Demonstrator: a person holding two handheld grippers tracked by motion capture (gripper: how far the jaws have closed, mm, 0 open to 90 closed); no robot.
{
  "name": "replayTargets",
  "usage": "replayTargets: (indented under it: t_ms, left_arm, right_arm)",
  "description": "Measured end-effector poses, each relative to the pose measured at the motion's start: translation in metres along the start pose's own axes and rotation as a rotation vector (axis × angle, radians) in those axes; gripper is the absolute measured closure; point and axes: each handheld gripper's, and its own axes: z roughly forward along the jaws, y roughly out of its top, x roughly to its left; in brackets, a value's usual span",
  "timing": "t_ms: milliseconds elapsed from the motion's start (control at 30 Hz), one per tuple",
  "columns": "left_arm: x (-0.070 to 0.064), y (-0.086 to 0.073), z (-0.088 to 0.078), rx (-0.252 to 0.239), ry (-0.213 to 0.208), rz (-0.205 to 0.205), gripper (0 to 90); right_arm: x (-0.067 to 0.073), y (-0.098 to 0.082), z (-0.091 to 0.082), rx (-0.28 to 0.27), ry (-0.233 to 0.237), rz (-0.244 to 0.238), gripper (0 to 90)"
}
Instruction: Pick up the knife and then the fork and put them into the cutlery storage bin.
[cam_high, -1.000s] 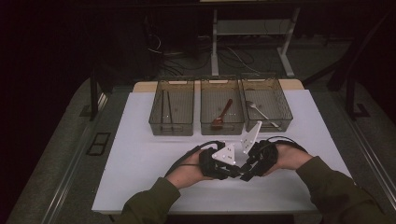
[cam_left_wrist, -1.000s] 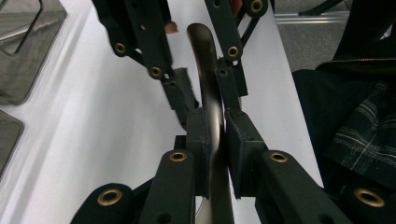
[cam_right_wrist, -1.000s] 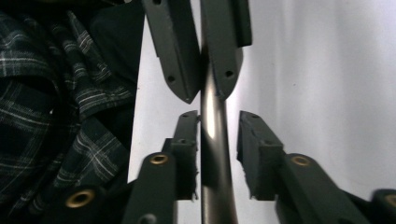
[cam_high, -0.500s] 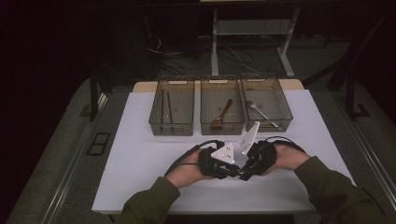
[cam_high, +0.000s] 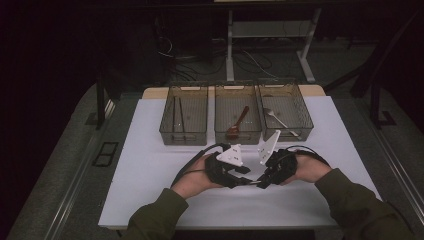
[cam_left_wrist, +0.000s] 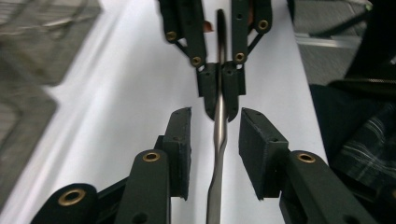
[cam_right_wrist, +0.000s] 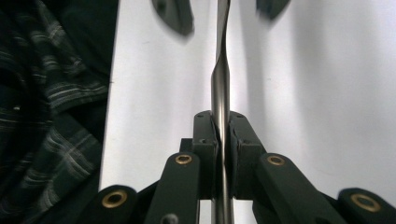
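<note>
White counter (cam_high: 150, 170) lay under both hands, near three bins (cam_high: 236, 112). Right tongs (cam_right_wrist: 220, 140) pinched the metal handle (cam_right_wrist: 219, 84) tight. Left tongs (cam_left_wrist: 215, 140) had just been opening around it, not touching. One loose pinch might let it slip and fall.

White-topped table (cam_high: 150, 165) on a dim workshop floor, three clear bins along its far edge, left bin (cam_high: 183, 116), middle bin (cam_high: 237, 114), right bin (cam_high: 286, 111), set side by side
</note>
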Motion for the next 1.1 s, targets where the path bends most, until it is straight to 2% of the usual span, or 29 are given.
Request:
replayTargets:
  t_ms: [100, 200, 233, 267, 333, 367, 400, 433, 467, 533, 633, 867, 1100]
  left_arm:
    - [0.001, -0.009, -0.011, -0.036, 0.023, -0.069, 54.8]
    - [0.003, -0.02, -0.022, -0.05, 0.057, -0.106, 48.9]
    - [0.003, -0.025, -0.025, -0.06, 0.068, -0.12, 47.0]
    - [0.003, -0.029, -0.029, -0.068, 0.089, -0.131, 45.0]
    - [0.003, -0.037, -0.038, -0.091, 0.126, -0.17, 42.3]
    - [0.003, -0.042, -0.042, -0.097, 0.142, -0.193, 40.7]
    - [0.003, -0.046, -0.045, -0.108, 0.158, -0.214, 38.6]
    - [0.002, -0.051, -0.049, -0.116, 0.174, -0.227, 37.7]
    - [0.001, -0.055, -0.053, -0.123, 0.193, -0.243, 36.6]
    - [-0.001, -0.062, -0.057, -0.137, 0.216, -0.281, 34.8]
    - [-0.005, -0.075, -0.063, -0.135, 0.256, -0.325, 31.2]
    - [-0.013, -0.098, -0.067, -0.129, 0.312, -0.377, 23.1]
    - [-0.019, -0.109, -0.067, -0.129, 0.339, -0.396, 17.9]
  right_arm:
    - [-0.002, -0.004, -0.003, -0.012, -0.014, 0.01, 82.7]
    - [-0.005, -0.009, -0.008, -0.024, -0.037, 0.013, 82.7]
    - [-0.005, -0.01, -0.01, -0.028, -0.043, 0.035, 82.7]
    - [-0.008, -0.012, -0.012, -0.029, -0.041, 0.023, 82.6]
    - [-0.009, -0.016, -0.017, -0.04, -0.066, 0.06, 82.6]
    - [-0.011, -0.018, -0.019, -0.05, -0.079, 0.064, 82.6]
    - [-0.012, -0.02, -0.022, -0.063, -0.097, 0.097, 82.6]
    - [-0.015, -0.023, -0.025, -0.07, -0.104, 0.1, 82.6]
    - [-0.015, -0.025, -0.028, -0.087, -0.122, 0.127, 82.6]
    - [-0.018, -0.03, -0.035, -0.111, -0.149, 0.152, 82.6]
    - [-0.023, -0.037, -0.045, -0.141, -0.195, 0.19, 82.5]
    - [-0.032, -0.052, -0.063, -0.193, -0.259, 0.266, 82.5]
    - [-0.038, -0.058, -0.076, -0.245, -0.316, 0.347, 82.6]
